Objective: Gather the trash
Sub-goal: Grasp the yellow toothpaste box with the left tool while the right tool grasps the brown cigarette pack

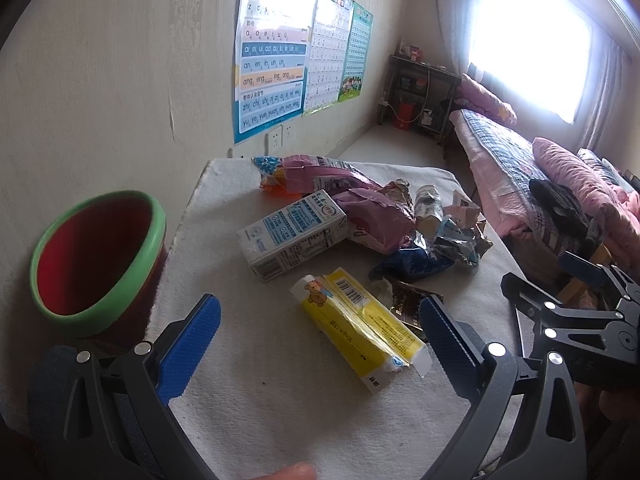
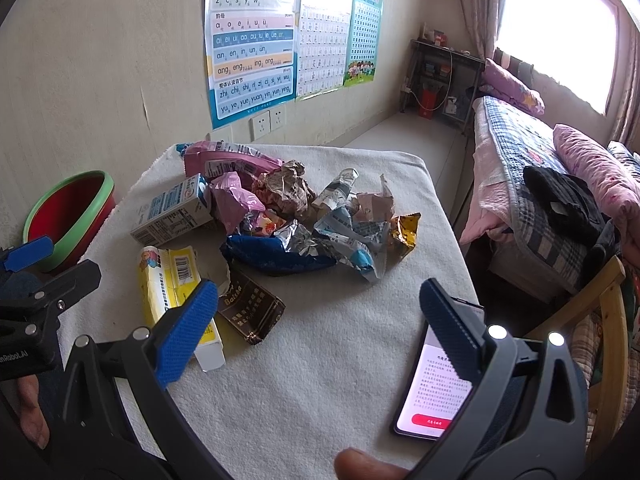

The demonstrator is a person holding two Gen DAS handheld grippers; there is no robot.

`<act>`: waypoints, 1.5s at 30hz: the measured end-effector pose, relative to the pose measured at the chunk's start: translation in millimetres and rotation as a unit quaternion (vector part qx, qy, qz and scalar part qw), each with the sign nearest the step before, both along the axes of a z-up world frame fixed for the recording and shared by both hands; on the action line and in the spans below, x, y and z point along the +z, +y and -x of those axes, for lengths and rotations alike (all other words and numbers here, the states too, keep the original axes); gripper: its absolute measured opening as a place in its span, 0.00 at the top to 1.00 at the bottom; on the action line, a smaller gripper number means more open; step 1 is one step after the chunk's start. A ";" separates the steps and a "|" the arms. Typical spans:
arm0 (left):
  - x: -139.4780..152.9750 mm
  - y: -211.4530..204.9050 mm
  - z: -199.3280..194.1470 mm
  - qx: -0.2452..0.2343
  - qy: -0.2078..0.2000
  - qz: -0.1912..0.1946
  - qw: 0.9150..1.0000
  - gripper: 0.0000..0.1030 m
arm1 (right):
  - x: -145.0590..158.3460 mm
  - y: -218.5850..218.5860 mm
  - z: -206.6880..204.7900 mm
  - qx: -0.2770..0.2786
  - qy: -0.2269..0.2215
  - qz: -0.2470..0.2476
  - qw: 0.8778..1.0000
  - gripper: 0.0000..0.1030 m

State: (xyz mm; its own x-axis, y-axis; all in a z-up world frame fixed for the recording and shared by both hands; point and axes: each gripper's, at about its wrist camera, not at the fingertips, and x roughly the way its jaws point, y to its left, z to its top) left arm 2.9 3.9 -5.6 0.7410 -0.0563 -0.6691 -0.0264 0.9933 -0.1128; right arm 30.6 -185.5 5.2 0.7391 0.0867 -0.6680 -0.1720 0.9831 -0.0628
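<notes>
Trash lies piled on a white-covered table (image 1: 280,400) (image 2: 320,380). A yellow tissue pack (image 1: 360,328) (image 2: 168,280) is nearest, with a white-and-blue milk carton (image 1: 292,236) (image 2: 172,212) behind it. Pink bags (image 1: 376,212) (image 2: 232,160), a dark blue wrapper (image 1: 408,264) (image 2: 276,256), a brown packet (image 2: 252,308) and crumpled foil wrappers (image 2: 352,236) fill the middle. A red bin with a green rim (image 1: 100,256) (image 2: 68,216) stands left of the table. My left gripper (image 1: 320,320) hangs open over the tissue pack. My right gripper (image 2: 320,304) is open above bare cloth.
A phone (image 2: 432,388) with a lit screen lies at the table's right front corner. A bed with pink bedding (image 1: 540,184) (image 2: 560,168) runs along the right, with a wooden chair (image 2: 608,320) beside it. Posters (image 1: 276,48) hang on the wall behind.
</notes>
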 end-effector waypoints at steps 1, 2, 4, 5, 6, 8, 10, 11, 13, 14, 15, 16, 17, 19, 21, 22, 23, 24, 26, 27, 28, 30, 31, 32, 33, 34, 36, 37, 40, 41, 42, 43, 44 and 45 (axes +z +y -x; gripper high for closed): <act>-0.6 0.1 -0.2 0.000 0.002 0.001 1.000 0.08 | -0.2 0.0 0.0 0.000 0.000 0.000 1.000 0.03; -1.0 1.1 0.1 0.000 0.003 0.003 1.000 0.08 | 0.0 -0.4 -0.2 -0.001 0.000 0.000 1.000 0.03; -2.0 1.8 -1.4 0.000 0.010 0.011 1.000 0.08 | -0.6 -0.9 -2.4 -0.006 0.003 0.003 1.000 0.03; -2.6 2.5 -3.2 -0.002 0.017 0.016 1.000 0.08 | -1.4 -1.7 -5.1 -0.006 0.009 0.004 1.000 0.03; -4.1 1.9 -5.3 -0.004 0.026 0.019 0.999 0.08 | -1.7 -2.6 -6.9 -0.004 0.015 0.004 1.000 0.03; -7.2 -1.7 -10.0 -0.012 0.046 0.015 0.999 0.08 | -4.3 -4.9 -11.8 -0.005 0.026 0.007 1.000 0.03; -10.0 -4.0 -15.2 -0.023 0.060 0.025 0.998 0.08 | -8.2 -7.4 -17.3 -0.002 0.042 0.005 0.999 0.03; -11.4 -4.5 -17.6 -0.022 0.066 0.031 0.997 0.08 | -11.0 -8.8 -20.9 0.005 0.055 0.000 0.998 0.03; -16.2 -3.7 -25.3 -0.022 0.087 0.052 0.995 0.08 | -13.7 -8.7 -24.0 0.013 0.063 0.005 0.998 0.03; -19.0 -3.5 -29.5 -0.020 0.097 0.060 0.993 0.08 | -15.4 -7.9 -26.3 0.021 0.066 0.012 0.998 0.03; -21.7 -2.8 -32.0 -0.016 0.103 0.064 0.992 0.08 | -16.7 -7.1 -28.2 0.029 0.071 0.013 0.997 0.03; -25.6 -2.4 -36.5 -0.011 0.114 0.069 0.991 0.08 | -18.4 -6.9 -30.1 0.036 0.075 0.014 0.996 0.03; -30.3 -1.8 -41.8 -0.010 0.131 0.077 0.988 0.08 | -20.5 -6.2 -33.2 0.044 0.081 0.018 0.996 0.03; -38.7 -0.7 -50.4 -0.008 0.153 0.096 0.983 0.08 | -24.2 -4.8 -37.1 0.054 0.088 0.023 0.994 0.03; -47.1 -0.3 -58.2 -0.006 0.173 0.111 0.979 0.08 | -28.2 -4.7 -40.8 0.062 0.098 0.022 0.993 0.03; -53.5 0.1 -62.4 0.001 0.185 0.118 0.976 0.09 | -30.0 -4.6 -42.0 0.066 0.103 0.020 0.992 0.03; -58.0 0.0 -65.4 0.005 0.194 0.122 0.973 0.12 | -31.8 -4.3 -43.0 0.071 0.108 0.018 0.991 0.03; -62.3 -0.3 -67.7 0.008 0.202 0.127 0.971 0.15 | -33.0 -3.8 -43.4 0.074 0.111 0.017 0.991 0.03; -73.2 -0.6 -72.8 0.020 0.222 0.138 0.965 0.26 | -34.5 -2.5 -44.0 0.077 0.115 0.016 0.990 0.03; -77.7 -0.5 -74.5 0.022 0.229 0.147 0.962 0.30 | -35.2 -1.7 -43.5 0.076 0.114 0.019 0.990 0.03; -82.5 -1.0 -76.7 0.022 0.235 0.159 0.959 0.40 | -35.5 -1.3 -43.1 0.076 0.113 0.022 0.990 0.03; -88.4 -2.3 -78.5 0.016 0.242 0.179 0.954 0.51 | -37.3 -0.2 -43.4 0.078 0.115 0.025 0.990 0.03; -91.3 -3.7 -78.6 0.010 0.244 0.186 0.952 0.62 | -38.4 0.4 -43.7 0.080 0.117 0.024 0.990 0.03; -92.1 -4.7 -77.6 0.008 0.241 0.185 0.953 0.63 | -39.8 1.1 -44.8 0.085 0.121 0.021 0.989 0.03; -91.5 -4.9 -77.3 0.006 0.239 0.187 0.953 0.65 | -40.8 2.0 -45.6 0.089 0.124 0.018 0.988 0.03; -90.0 -4.8 -76.6 0.004 0.236 0.194 0.952 0.71 | -41.8 3.0 -46.4 0.092 0.127 0.014 0.988 0.03; -84.8 -3.4 -75.6 0.003 0.229 0.195 0.954 0.81 | -43.9 6.3 -48.1 0.101 0.131 0.008 0.986 0.03; -81.0 -1.3 -75.7 0.001 0.225 0.194 0.955 0.83 | -44.7 8.0 -48.7 0.105 0.133 0.006 0.986 0.03; -69.8 3.7 -75.3 0.001 0.213 0.184 0.960 0.85 | -47.5 14.0 -52.6 0.120 0.140 -0.002 0.983 0.03; -66.6 6.8 -75.2 0.003 0.209 0.175 0.962 0.85 | -48.2 15.7 -53.5 0.124 0.141 -0.004 0.982 0.03; -61.9 8.1 -74.3 0.005 0.204 0.163 0.965 0.85 | -49.3 16.9 -54.2 0.127 0.141 -0.004 0.982 0.03; -59.4 12.8 -73.2 0.006 0.202 0.157 0.967 0.85 | -51.1 19.1 -55.3 0.130 0.143 -0.002 0.981 0.03; -56.7 16.9 -71.7 0.007 0.198 0.149 0.969 0.85 | -54.1 22.0 -57.1 0.136 0.147 0.000 0.980 0.03; -54.2 21.0 -70.4 0.008 0.195 0.143 0.970 0.85 | -57.0 24.8 -58.5 0.141 0.151 0.004 0.978 0.03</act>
